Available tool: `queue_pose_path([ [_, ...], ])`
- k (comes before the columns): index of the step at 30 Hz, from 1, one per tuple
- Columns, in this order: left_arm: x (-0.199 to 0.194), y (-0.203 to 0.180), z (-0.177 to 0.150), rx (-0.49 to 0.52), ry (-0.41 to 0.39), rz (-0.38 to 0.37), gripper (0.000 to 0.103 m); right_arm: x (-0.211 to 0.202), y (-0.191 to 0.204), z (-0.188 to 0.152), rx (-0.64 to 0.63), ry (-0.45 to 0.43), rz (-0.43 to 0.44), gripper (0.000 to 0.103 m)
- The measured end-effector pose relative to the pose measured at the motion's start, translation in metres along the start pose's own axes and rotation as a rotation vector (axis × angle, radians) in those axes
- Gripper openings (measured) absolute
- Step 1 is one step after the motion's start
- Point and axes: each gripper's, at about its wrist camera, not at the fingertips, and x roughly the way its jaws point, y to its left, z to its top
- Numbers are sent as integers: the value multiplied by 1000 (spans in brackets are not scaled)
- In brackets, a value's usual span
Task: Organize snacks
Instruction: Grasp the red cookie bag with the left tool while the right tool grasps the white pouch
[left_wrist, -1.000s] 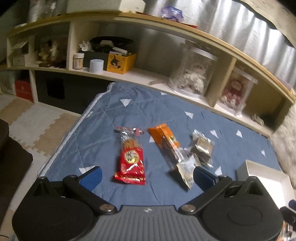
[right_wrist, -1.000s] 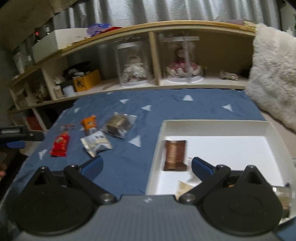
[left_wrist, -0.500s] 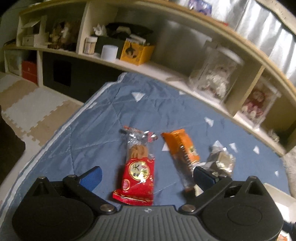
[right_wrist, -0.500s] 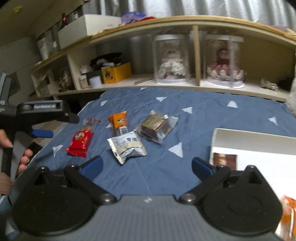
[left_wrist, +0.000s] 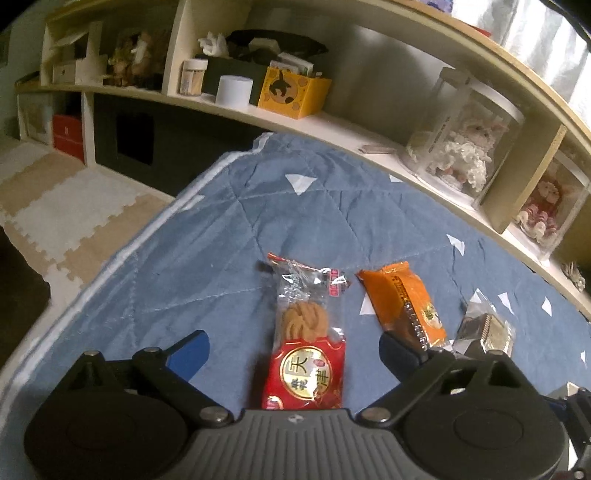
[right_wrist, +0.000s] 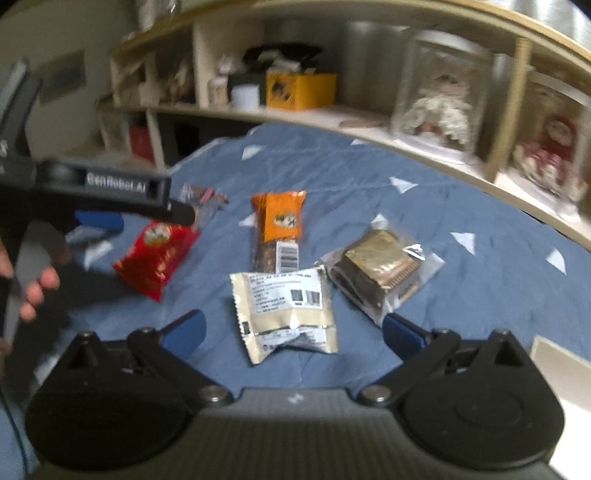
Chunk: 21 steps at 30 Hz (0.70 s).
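Four snacks lie loose on the blue quilt; none is held. The left gripper is wide but closing, with the red biscuit packet lying between its blue fingers, the pads not yet touching it. The orange packet lies just beyond its right finger, and a clear-wrapped brown cake further right.

The right gripper is released and empty. A beige sachet lies between its fingers, untouched; the brown cake sits just ahead of its right finger, the orange packet straight ahead, and the red packet ahead to the left.

A white tray edge shows at the right gripper's lower right; its contents are out of view. Judged from this, sorting is incomplete: four items are still to be moved.
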Motion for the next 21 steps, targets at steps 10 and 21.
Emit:
queue_pose_path([
  [10,14,-5,5,-2,47,37,83,39,4,14,-76,86,74,93],
  [21,6,-7,-2,41,73,-16,44,21,0,8,52,55,84,66],
])
